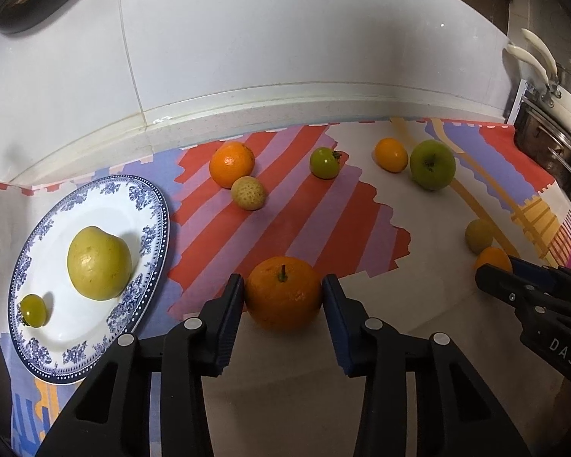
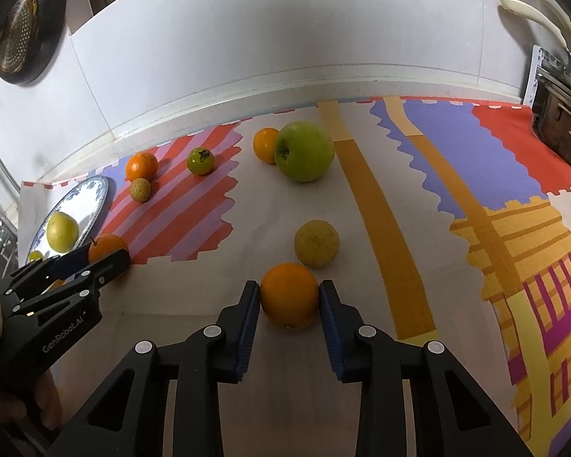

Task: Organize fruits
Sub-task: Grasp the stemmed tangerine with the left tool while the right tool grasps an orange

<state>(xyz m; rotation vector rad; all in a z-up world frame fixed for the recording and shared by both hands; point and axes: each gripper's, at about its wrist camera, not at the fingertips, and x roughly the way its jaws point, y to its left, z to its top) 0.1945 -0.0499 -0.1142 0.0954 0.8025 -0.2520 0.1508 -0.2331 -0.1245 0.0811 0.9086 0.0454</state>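
Left gripper (image 1: 283, 293): jaws clenched on the stemmed orange (image 1: 283, 293), pads pressed to its left and right flanks; the fruit sits on the cloth (image 1: 361, 209), just right of the plate (image 1: 148, 304).
Right gripper (image 2: 289, 295): jaws clenched on the small orange (image 2: 289, 295), one pad on each side; it rests on the pale part of the cloth, with the yellow-green round fruit (image 2: 316, 243) just behind it.
How the oranges handle: judged firm and rounded, with a waxy skin that may slip; moderate weight, and a hard squeeze could bruise them.
Where to hold: across the widest girth, as both grips now sit; a hold higher on the curve would likely squirt the fruit out.
Stem: the short stalk on the stemmed orange points up, clear of the pads.
Plate contents: a yellow pear-like fruit (image 1: 99, 262) in the middle and a small green fruit (image 1: 33, 310) at the near rim; bare white remains toward the far rim and right side.
Plate rim: raised and patterned, so fruit must be lifted over it, not slid.
Rolling risk: round fruit set on the shallow plate may roll against the others.
Open room: bare cloth lies between the two grippers.
Far obstacles: an orange (image 1: 232, 163), a speckled fruit (image 1: 248, 193), a green tomato-like fruit (image 1: 324, 162), another orange (image 1: 391, 155) and a green apple (image 1: 433, 165) lie well back, near the wall.
Right edge: metal pots (image 1: 559, 122) stand beside the cloth's end.
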